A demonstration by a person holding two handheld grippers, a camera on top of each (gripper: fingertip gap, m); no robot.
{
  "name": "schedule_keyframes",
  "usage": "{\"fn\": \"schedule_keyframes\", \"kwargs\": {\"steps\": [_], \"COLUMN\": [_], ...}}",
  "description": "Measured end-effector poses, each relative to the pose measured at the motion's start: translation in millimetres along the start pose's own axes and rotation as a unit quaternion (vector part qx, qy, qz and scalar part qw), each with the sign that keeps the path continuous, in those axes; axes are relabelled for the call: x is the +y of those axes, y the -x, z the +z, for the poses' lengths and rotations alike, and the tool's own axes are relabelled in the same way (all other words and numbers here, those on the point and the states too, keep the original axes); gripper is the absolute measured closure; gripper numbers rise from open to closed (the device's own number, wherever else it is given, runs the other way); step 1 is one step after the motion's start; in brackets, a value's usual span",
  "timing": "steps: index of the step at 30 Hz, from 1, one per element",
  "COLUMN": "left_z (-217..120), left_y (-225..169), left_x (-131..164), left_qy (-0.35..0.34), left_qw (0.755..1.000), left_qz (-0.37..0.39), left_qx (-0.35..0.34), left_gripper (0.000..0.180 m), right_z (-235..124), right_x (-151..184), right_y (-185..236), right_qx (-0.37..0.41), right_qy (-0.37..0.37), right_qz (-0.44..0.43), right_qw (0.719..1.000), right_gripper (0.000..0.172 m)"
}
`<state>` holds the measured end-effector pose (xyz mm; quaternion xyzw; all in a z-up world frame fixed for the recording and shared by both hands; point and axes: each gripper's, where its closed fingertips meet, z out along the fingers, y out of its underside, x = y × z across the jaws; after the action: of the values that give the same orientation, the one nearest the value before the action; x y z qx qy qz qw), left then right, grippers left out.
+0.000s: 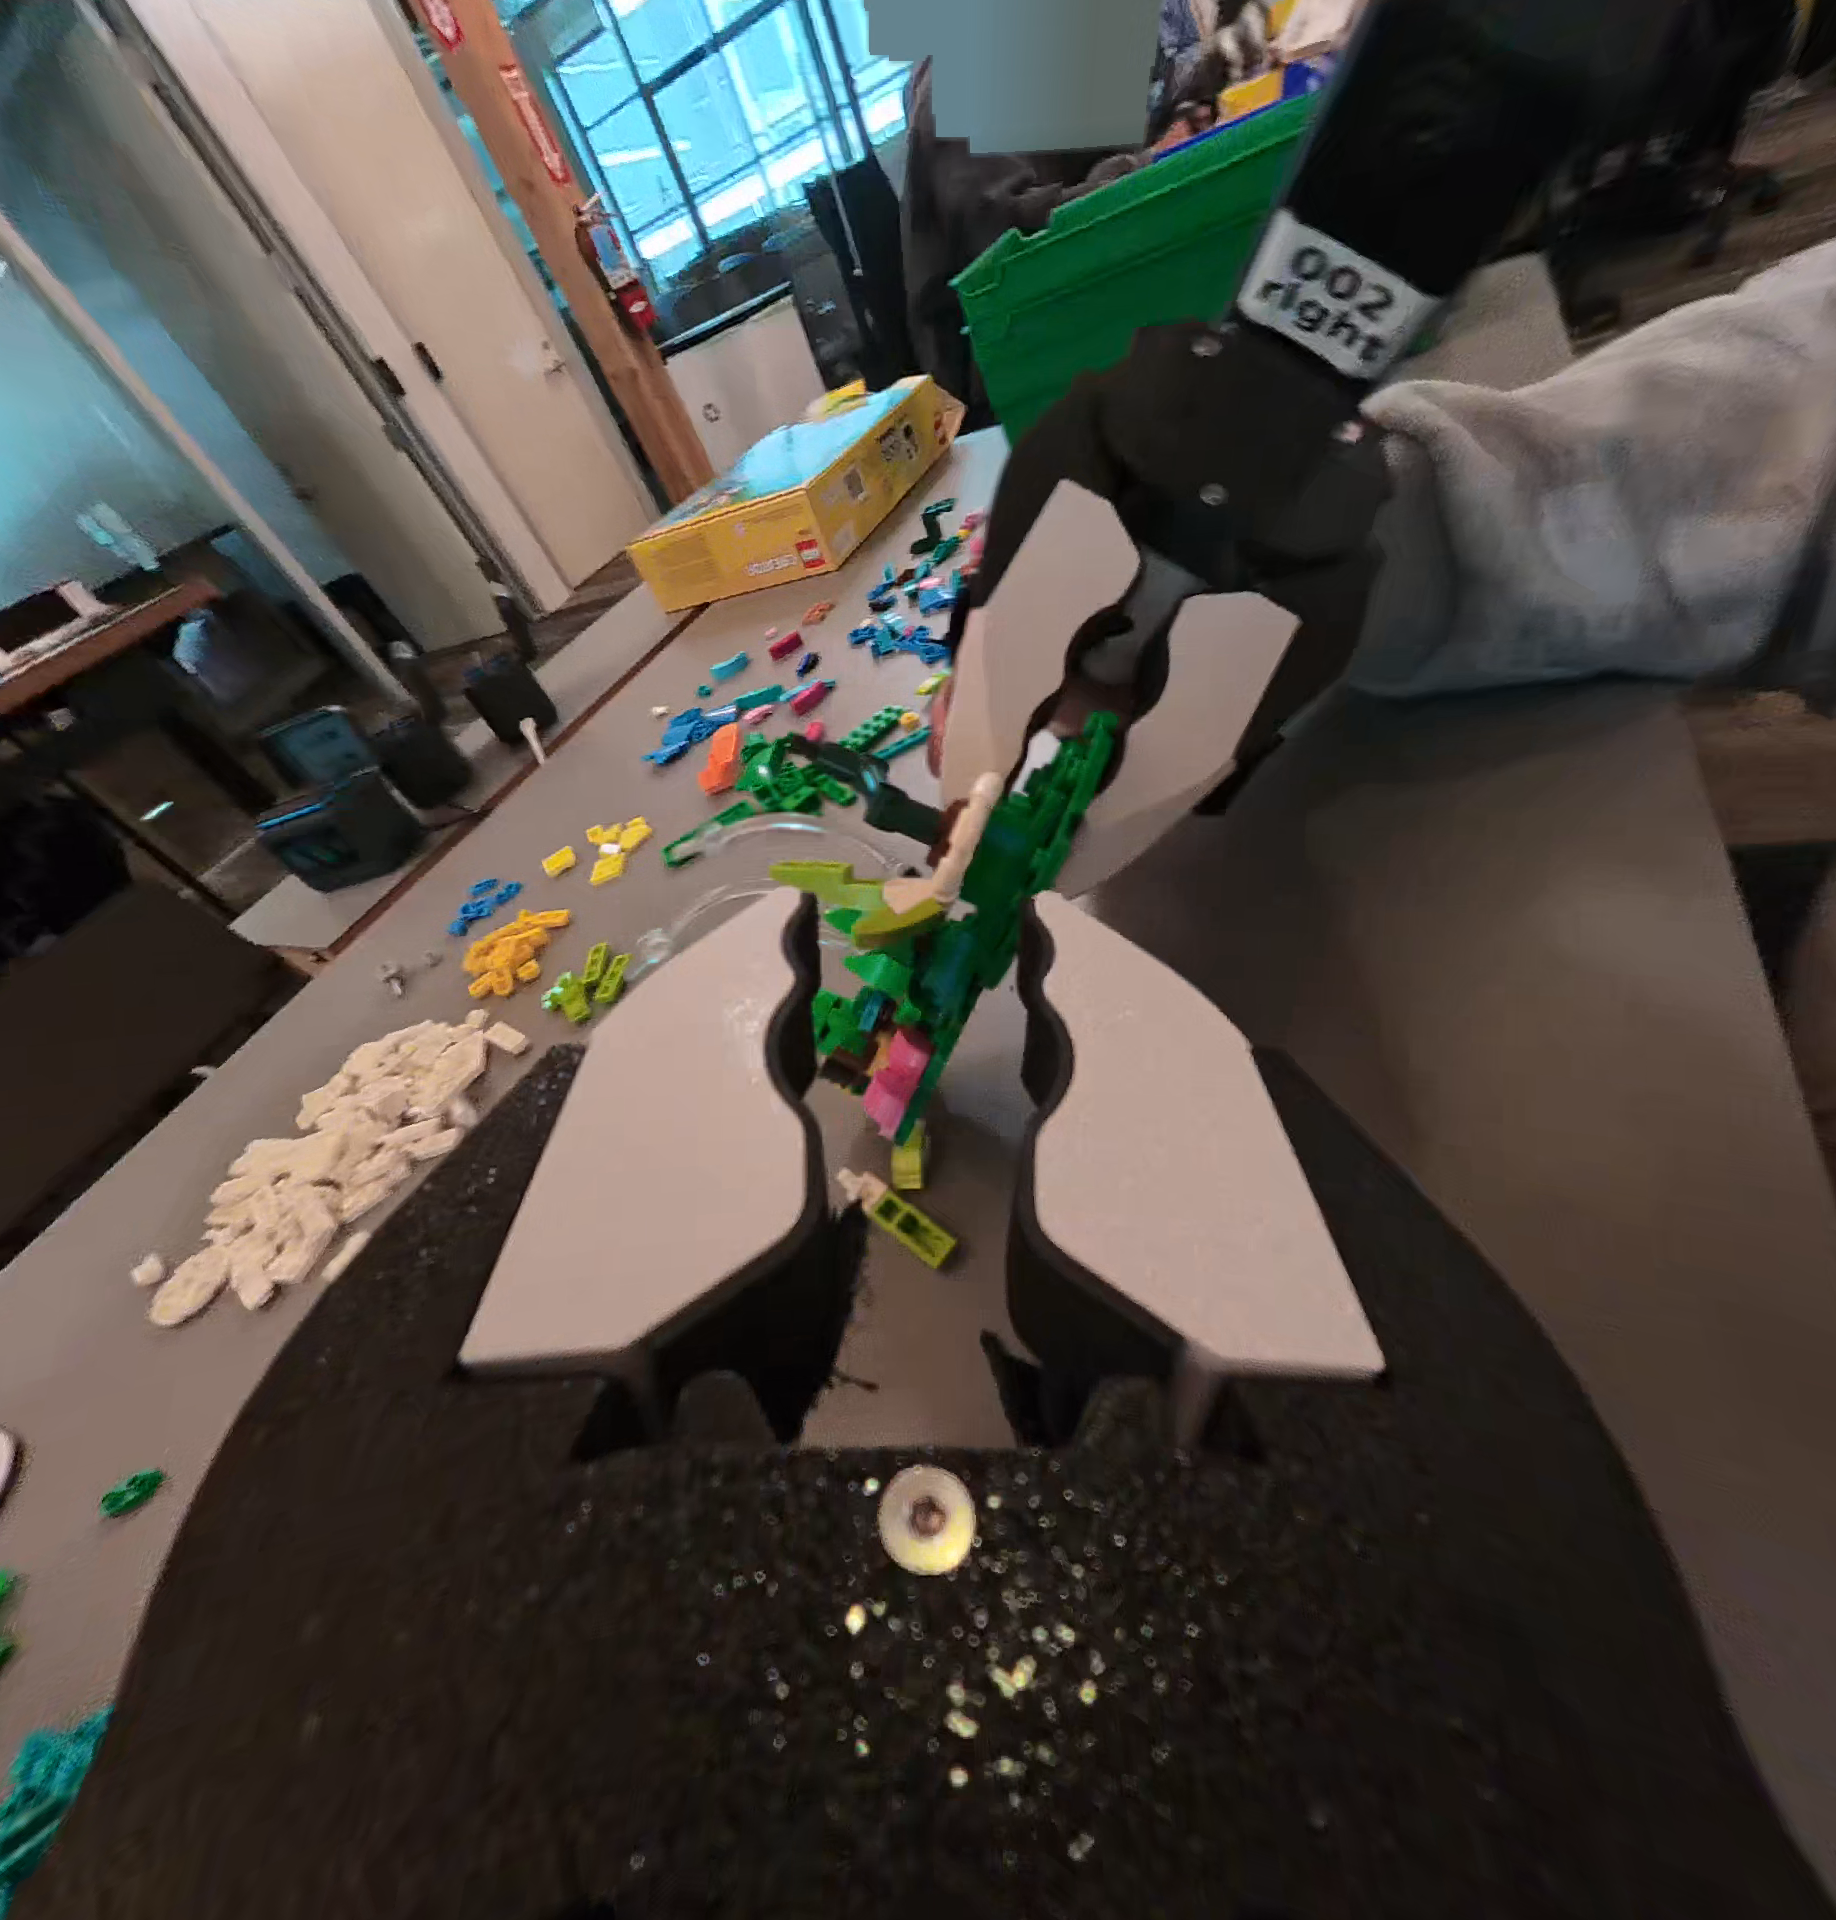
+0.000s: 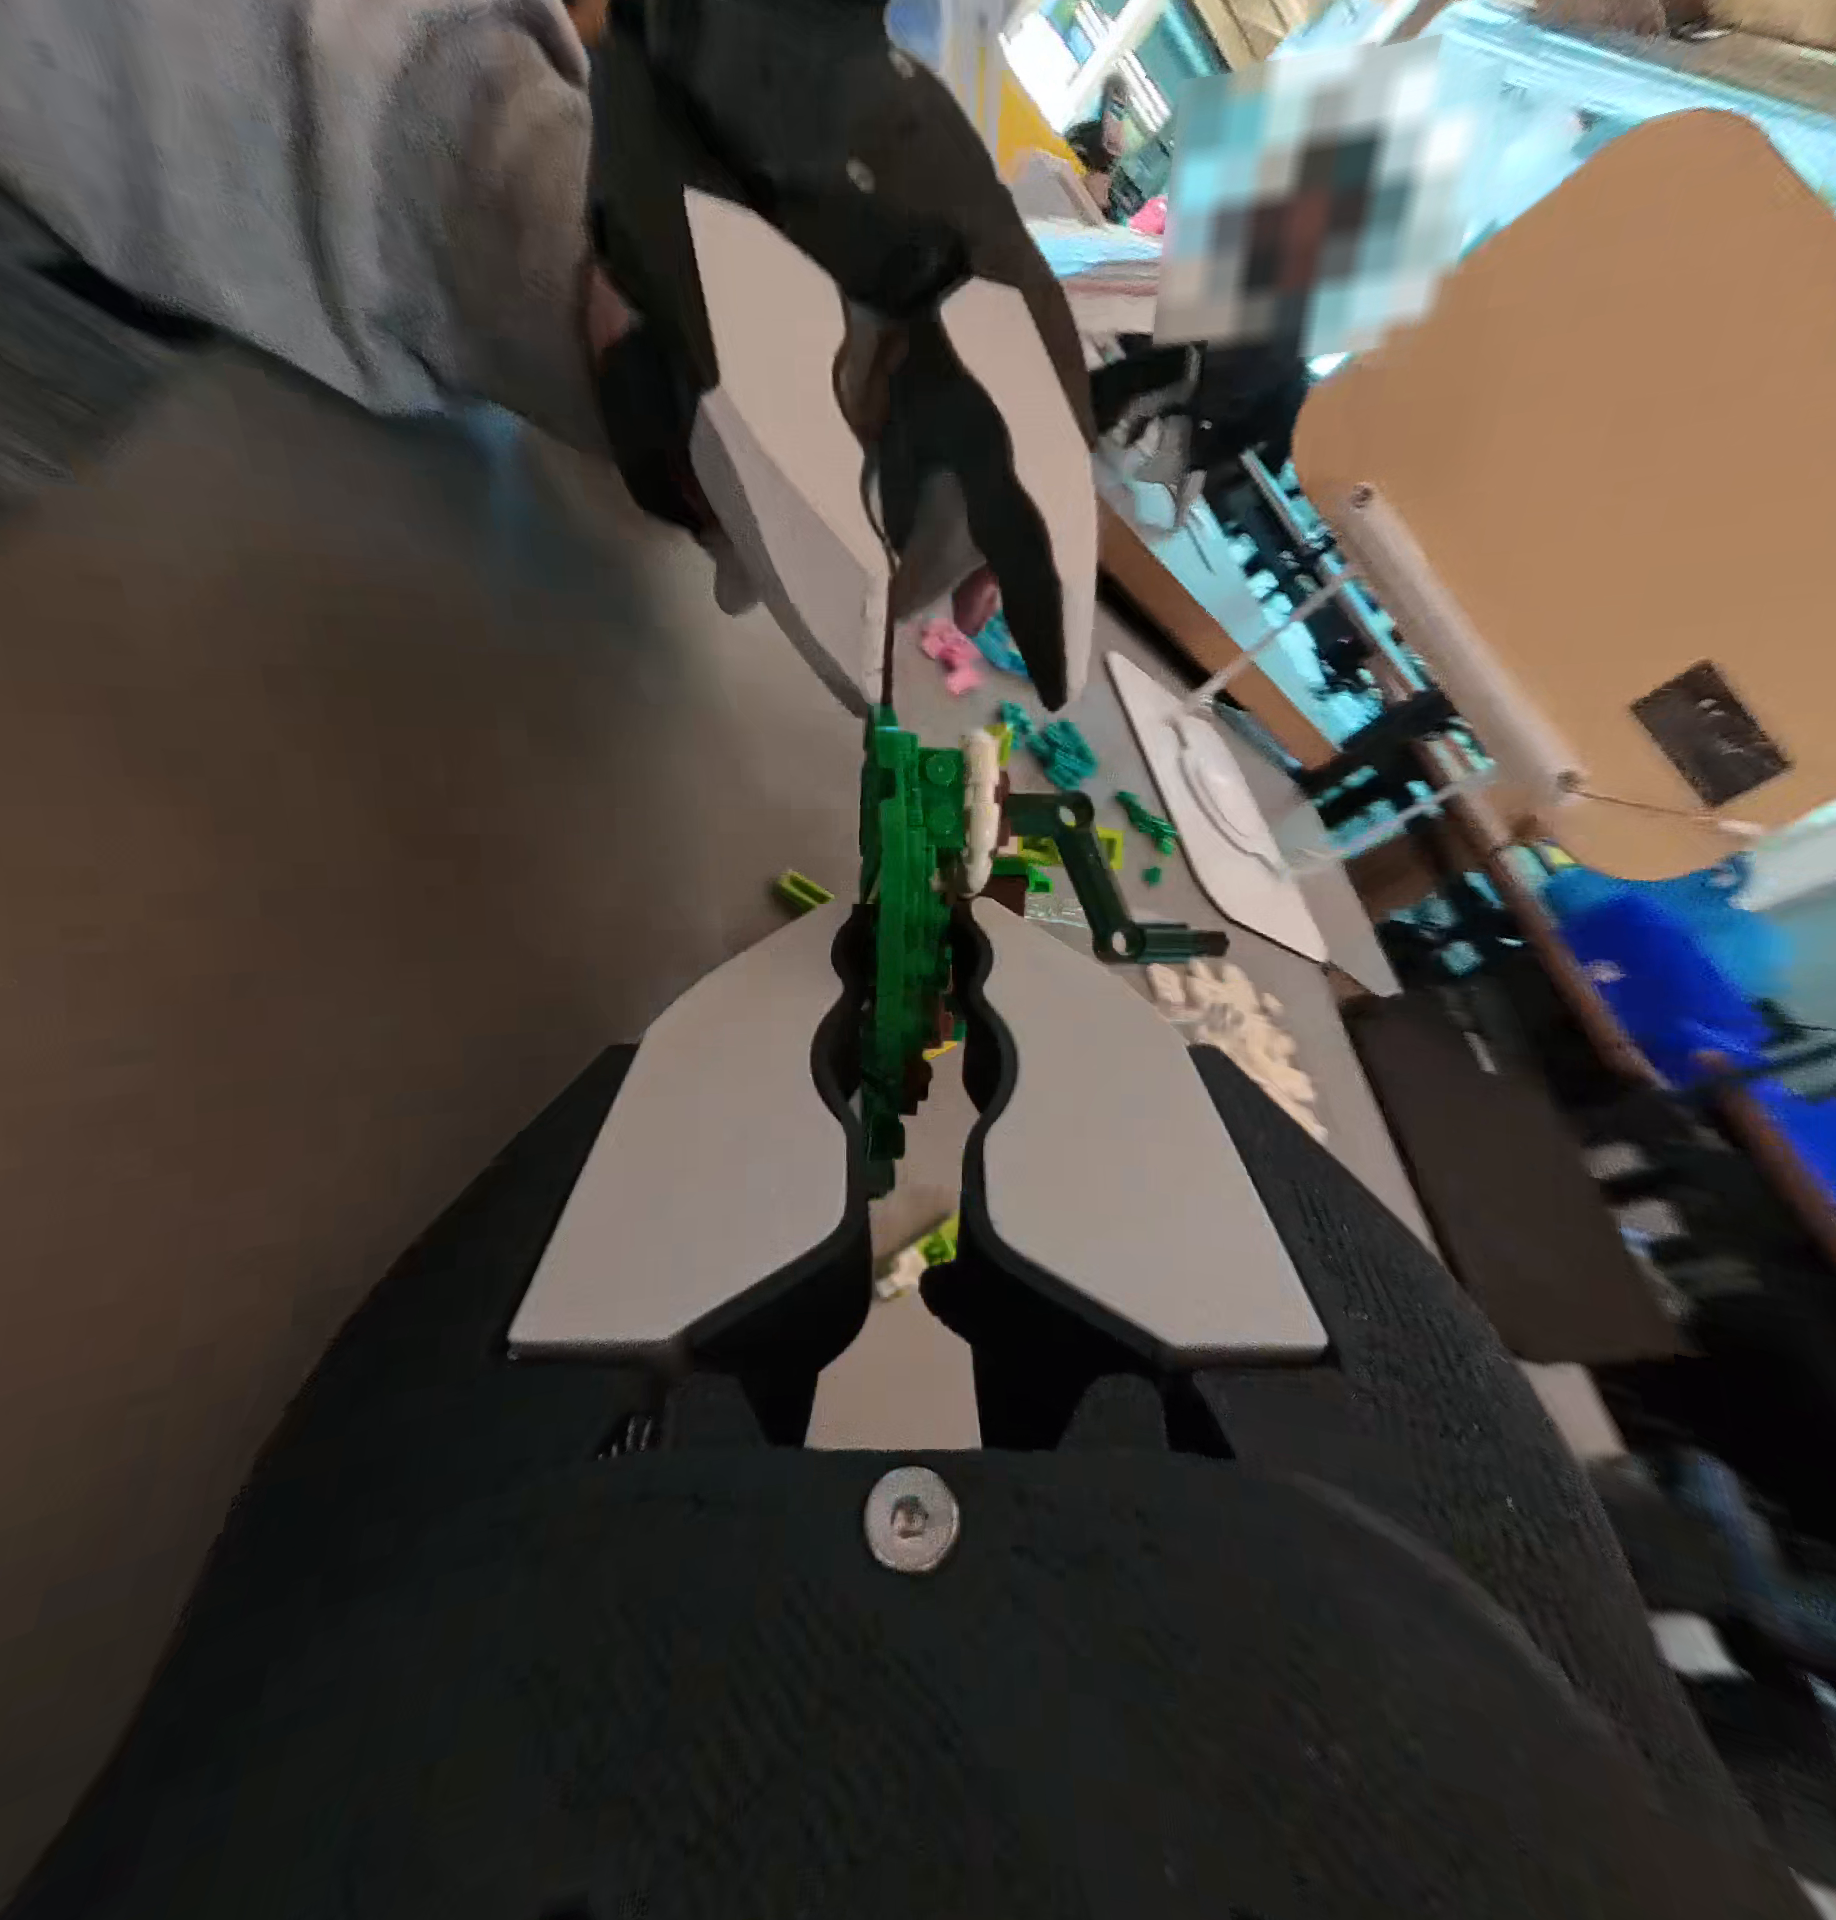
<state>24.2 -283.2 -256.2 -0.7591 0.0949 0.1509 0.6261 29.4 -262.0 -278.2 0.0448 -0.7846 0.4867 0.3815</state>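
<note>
A model of green bricks [image 1: 997, 883] with lime leaves, a cream piece, a pink part and a dark green link arm [image 2: 1096, 883] hangs above the grey table [image 1: 1465, 1039]. My right gripper [image 2: 909, 997] is shut on the model [image 2: 898, 862]; in the left wrist view it [image 1: 1039, 821] grips the model's upper end. My left gripper [image 1: 919, 914] is open. The model's lower end stands between its pads with space on both sides. In the right wrist view the left gripper [image 2: 961, 696] comes from above, fingers spread. A loose lime piece [image 1: 909, 1226] lies on the table below.
Sorted brick piles lie on the left: white [image 1: 342, 1153], yellow [image 1: 509, 951], blue [image 1: 696, 727]. A yellow box [image 1: 800, 499] and a green bin [image 1: 1132, 260] stand at the far end. A white board [image 2: 1236, 810] lies nearby. A grey sleeve [image 1: 1620, 540] is behind the right gripper. The right tips stand about 8 centimetres off the loose lime piece [image 1: 909, 1226].
</note>
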Motion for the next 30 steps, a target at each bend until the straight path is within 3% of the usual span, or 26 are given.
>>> {"fn": "schedule_keyframes", "kwargs": {"steps": [3,9,14,19,25,30], "left_z": [2.1,1.5,0.0,1.6,4.6,5.0], "left_y": [-9.1,-6.2,-4.7,-8.9,-12.0,-1.0], "left_x": [0.4,6.7,-0.6,12.0,11.2,19.5], "left_qy": [0.013,0.072,0.091,0.163,0.169,0.22], "left_qw": [0.999,0.993,0.987,0.964,0.956,0.928], "left_qz": [0.005,0.092,0.129,0.209,0.239,0.295], "left_qx": [0.029,-0.004,-0.021,-0.024,-0.027,-0.064], "left_gripper": [0.15,0.162,0.151,0.161,0.165,0.174], "right_z": [-3.7,-6.3,-5.0,-3.5,-2.5,5.5], "right_x": [-3.6,-7.1,-8.8,-12.2,-9.3,4.1], "right_y": [2.9,5.8,9.0,13.8,15.1,2.4], "right_qx": [-0.021,-0.036,-0.039,-0.049,-0.048,0.003], "right_qy": [-0.015,-0.026,-0.02,-0.017,0.002,0.065], "right_qz": [0.018,0.019,-0.001,-0.017,-0.041,-0.068], "right_qw": [1.0,0.999,0.999,0.999,0.998,0.996], "right_gripper": [0.158,0.158,0.158,0.158,0.157,0.157]}}
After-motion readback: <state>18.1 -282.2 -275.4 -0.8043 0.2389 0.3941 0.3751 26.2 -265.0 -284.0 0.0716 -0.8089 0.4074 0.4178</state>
